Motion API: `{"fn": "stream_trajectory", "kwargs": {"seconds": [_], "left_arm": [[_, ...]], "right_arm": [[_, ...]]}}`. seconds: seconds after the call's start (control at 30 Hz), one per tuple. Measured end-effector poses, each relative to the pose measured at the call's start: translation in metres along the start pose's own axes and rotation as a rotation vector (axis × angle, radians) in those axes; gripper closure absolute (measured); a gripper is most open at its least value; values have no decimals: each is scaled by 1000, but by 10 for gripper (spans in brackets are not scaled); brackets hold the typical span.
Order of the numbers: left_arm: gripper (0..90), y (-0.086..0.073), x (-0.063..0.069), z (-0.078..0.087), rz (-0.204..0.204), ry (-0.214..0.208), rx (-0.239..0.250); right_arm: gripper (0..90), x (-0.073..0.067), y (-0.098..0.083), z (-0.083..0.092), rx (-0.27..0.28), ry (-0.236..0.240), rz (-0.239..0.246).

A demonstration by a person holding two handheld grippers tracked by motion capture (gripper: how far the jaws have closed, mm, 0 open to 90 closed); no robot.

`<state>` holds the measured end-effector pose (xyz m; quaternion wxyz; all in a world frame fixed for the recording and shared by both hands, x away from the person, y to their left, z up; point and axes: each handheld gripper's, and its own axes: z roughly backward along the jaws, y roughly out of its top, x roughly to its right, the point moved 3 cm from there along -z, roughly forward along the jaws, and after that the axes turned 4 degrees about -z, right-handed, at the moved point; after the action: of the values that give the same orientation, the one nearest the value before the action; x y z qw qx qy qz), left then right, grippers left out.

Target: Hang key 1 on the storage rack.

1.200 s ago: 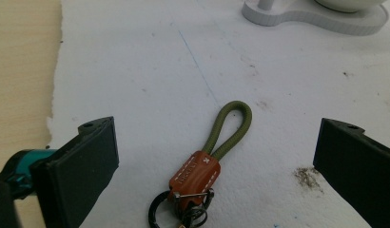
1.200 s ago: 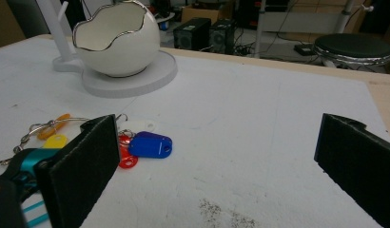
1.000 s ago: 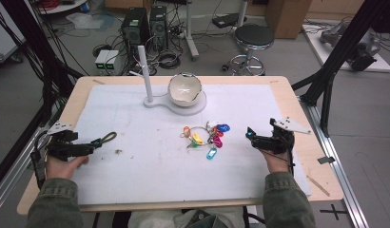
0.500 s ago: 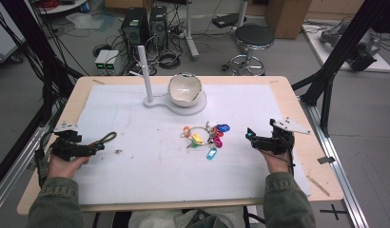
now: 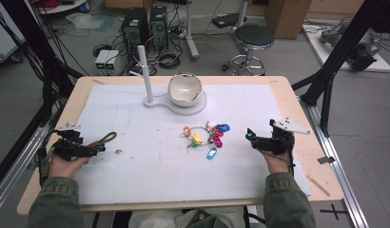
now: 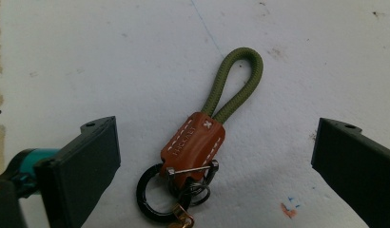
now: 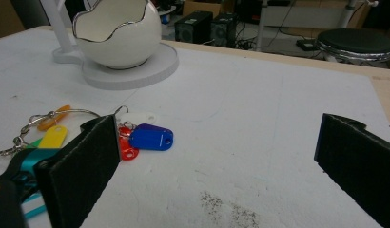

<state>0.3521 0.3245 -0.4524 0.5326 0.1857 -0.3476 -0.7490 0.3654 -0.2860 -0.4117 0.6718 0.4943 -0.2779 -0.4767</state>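
A keychain (image 6: 202, 142) with an olive cord loop, a brown leather tab and a black ring lies flat on the white mat. My left gripper (image 6: 217, 133) is open, one jaw on either side of the keychain and neither touching it. From above, the left gripper (image 5: 99, 148) sits at the mat's left, its tips just short of the keychain (image 5: 105, 138). A bunch of coloured key tags (image 5: 206, 138) on a wire ring lies mid-table. My right gripper (image 5: 250, 137) is open to the right of the bunch. The key tags (image 7: 151, 137) show beside its left jaw.
A white egg-shaped bowl (image 5: 184, 89) stands on a white base with an upright post (image 5: 144, 71) at the back of the mat. The bowl (image 7: 119, 33) also shows far left in the right gripper view. The wooden table edge (image 5: 305, 142) runs right of the mat.
My left gripper has crept to the right, closer to the cord keychain. The right gripper and the key tags have stayed put.
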Motion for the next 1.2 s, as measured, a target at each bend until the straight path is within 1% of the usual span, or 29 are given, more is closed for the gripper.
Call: {"fn": "stream_trajectory", "kwargs": {"seconds": [0.07,0.1,0.2,0.27,0.33,0.37,0.4,0.43,0.5,0.57,0.63,0.67,0.7,0.8,0.83,0.87,0.9,0.97,1.0,1.03,1.1,1.2], "left_arm": [[32,0,0,0,-3,4,-8],[32,-1,0,-1,-1,3,-21],[37,-1,0,-2,3,8,-32],[93,-1,0,-1,-10,19,-39],[109,-1,0,-1,-10,21,-39],[131,-1,0,-1,-10,24,-40],[131,-1,0,-1,-9,31,-41],[160,-1,0,-1,-12,33,-47],[173,-1,0,-1,-8,33,-51],[231,-2,0,-2,-2,38,-57],[246,-2,-1,-1,-8,41,-58],[307,-2,0,-1,-10,48,-58],[333,-2,0,-1,-11,55,-59],[523,-3,0,-1,-18,87,-75],[591,-3,0,-1,-25,98,-84],[631,-2,-1,0,-23,104,-83],[647,-2,-1,0,-15,98,-84],[663,-1,-2,1,-23,88,-82],[664,-1,-1,1,-35,72,-81],[665,-1,-1,1,-35,72,-81],[667,1,1,2,-44,62,-65],[668,3,2,5,-37,36,-37]], "right_arm": [[5,0,0,0,0,0,0],[5,0,0,0,-2,2,-3],[5,0,0,0,-1,3,1],[5,0,0,0,1,2,3],[5,0,0,0,1,0,3],[5,0,0,0,1,0,3],[5,0,0,0,1,0,3],[5,0,0,0,1,-1,3],[5,0,0,-1,0,1,2],[5,0,0,0,-1,4,0],[5,0,0,0,2,6,-2],[5,0,0,0,2,8,-7],[5,1,0,0,2,9,-5],[5,1,0,0,2,7,-13],[5,1,0,0,2,9,-13],[5,1,0,0,2,9,-15],[5,1,0,0,1,8,-13],[5,1,0,0,1,8,-12],[5,1,0,0,1,8,-13],[5,1,0,0,1,8,-13],[5,1,0,0,2,7,-14],[5,1,0,0,2,7,-16]]}}
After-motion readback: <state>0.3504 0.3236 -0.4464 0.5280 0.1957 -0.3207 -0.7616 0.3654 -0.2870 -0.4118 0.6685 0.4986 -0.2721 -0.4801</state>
